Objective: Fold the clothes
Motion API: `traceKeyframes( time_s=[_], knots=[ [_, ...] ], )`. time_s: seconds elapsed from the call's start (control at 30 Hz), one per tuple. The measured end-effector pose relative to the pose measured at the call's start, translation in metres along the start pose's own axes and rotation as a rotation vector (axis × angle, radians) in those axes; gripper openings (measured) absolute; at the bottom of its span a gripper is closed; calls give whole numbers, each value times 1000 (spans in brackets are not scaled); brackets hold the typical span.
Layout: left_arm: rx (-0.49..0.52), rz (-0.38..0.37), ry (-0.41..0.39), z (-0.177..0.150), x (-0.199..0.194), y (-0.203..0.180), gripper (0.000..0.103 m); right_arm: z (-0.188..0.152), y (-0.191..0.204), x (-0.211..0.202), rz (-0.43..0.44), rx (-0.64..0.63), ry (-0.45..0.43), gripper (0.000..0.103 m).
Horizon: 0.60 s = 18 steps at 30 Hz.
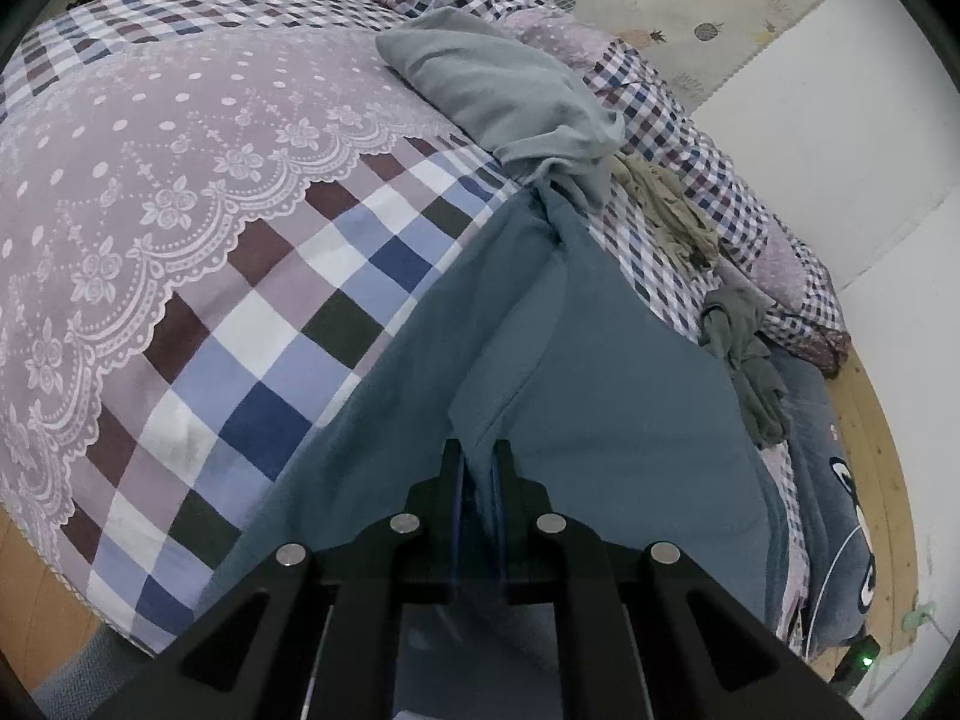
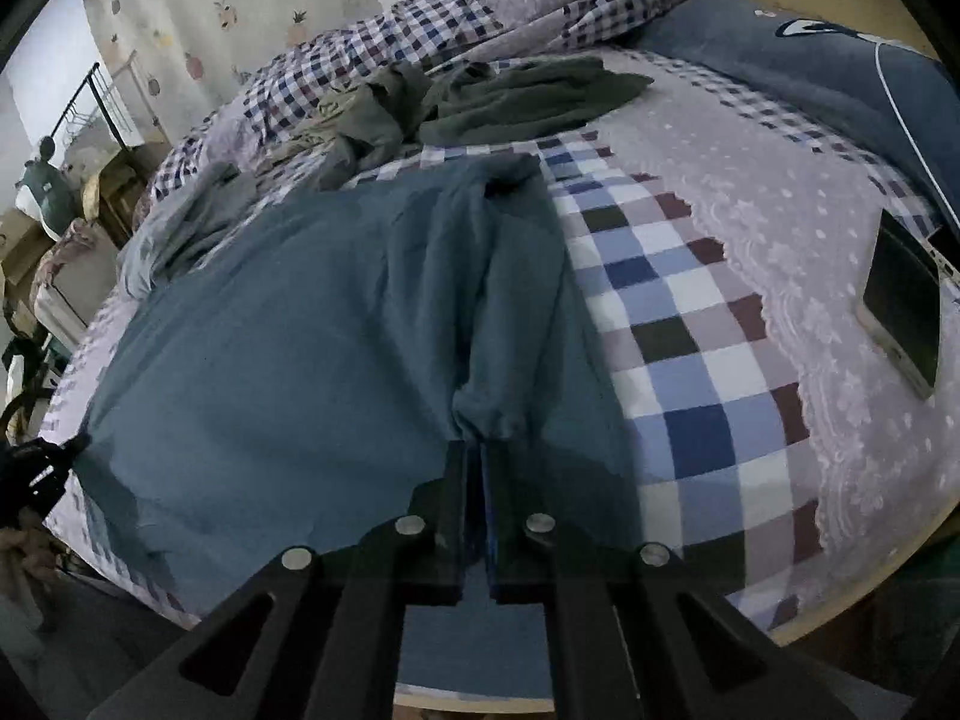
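Broadly, a checked purple-and-blue bedsheet with lace print (image 2: 690, 324) fills both views. Across the centre lies a slate-blue cotton garment (image 2: 270, 348). Low centre, the left gripper (image 1: 478, 456) and right gripper (image 2: 477, 456) each clench its fabric. A dark phone (image 2: 903, 312) lies at right.

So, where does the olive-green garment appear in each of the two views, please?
Left wrist view: the olive-green garment lies at the right, near the bed's edge, beyond the blue garment.
Right wrist view: the olive-green garment lies at the upper middle, spread out behind the blue garment.
Shared landmark: the checked bedspread, under both garments.
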<state>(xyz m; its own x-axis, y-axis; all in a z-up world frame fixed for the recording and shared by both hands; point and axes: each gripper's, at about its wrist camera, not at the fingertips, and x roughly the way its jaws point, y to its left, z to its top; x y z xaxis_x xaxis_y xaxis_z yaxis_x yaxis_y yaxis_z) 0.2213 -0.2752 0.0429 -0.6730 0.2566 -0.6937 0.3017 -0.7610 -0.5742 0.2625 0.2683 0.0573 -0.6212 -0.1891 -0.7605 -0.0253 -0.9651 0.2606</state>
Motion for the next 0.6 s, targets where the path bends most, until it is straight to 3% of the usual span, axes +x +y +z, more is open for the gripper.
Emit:
traceKeyframes(
  time_s=[0.03, 0.13, 0.37, 0.47, 0.6],
  knots=[
    [-4, -4, 1, 0, 0, 1, 7, 1, -2, -4, 3, 10, -19, 21],
    [-17, -15, 3, 0, -2, 3, 8, 7, -15, -12, 9, 71, -65, 29],
    [-45, -19, 5, -1, -2, 4, 9, 66, -46, -10, 50, 150, -119, 29],
    [-30, -7, 5, 0, 1, 1, 9, 103, -52, 13, 117, 140, -78, 30],
    [-32, -5, 13, 2, 4, 3, 9, 147, -62, 63, 212, 232, 22, 30]
  ],
)
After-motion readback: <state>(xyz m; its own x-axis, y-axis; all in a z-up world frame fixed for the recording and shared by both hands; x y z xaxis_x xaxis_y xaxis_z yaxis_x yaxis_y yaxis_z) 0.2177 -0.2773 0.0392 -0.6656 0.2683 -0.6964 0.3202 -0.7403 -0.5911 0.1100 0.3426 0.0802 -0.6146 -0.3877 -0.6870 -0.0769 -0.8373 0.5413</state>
